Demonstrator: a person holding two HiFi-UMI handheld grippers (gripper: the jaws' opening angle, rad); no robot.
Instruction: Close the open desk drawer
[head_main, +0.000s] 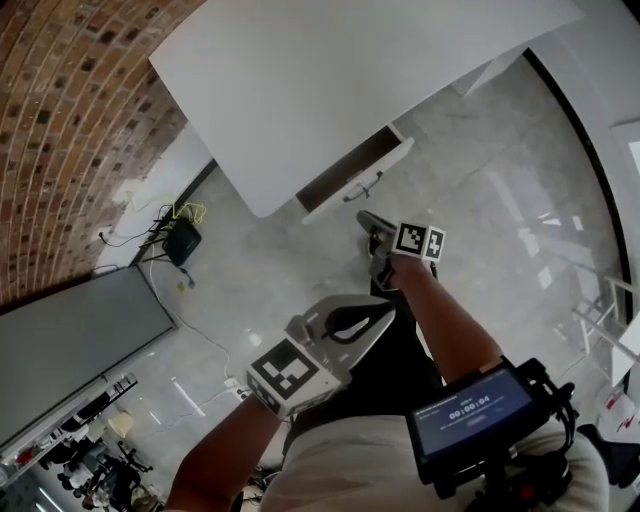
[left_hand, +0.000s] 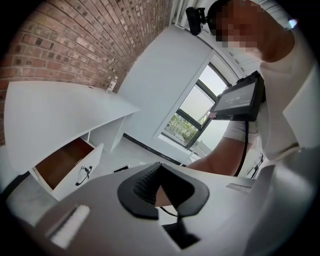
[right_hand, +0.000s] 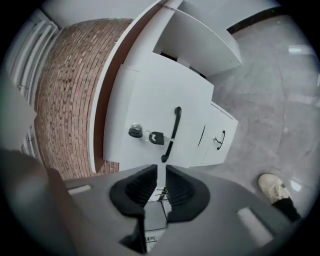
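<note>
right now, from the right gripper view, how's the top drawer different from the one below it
The top drawer is pulled out, with its brown inside showing along one edge, while the lower drawer looks pushed in. The top drawer carries a lock with a key and black tag in it; the lower drawer shows none. Both have white fronts and black pulls: the top handle and the lower handle.

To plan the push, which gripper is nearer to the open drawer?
Right. The right gripper hovers just before the drawer front, not touching it; the left gripper hangs much farther back from it.
</note>
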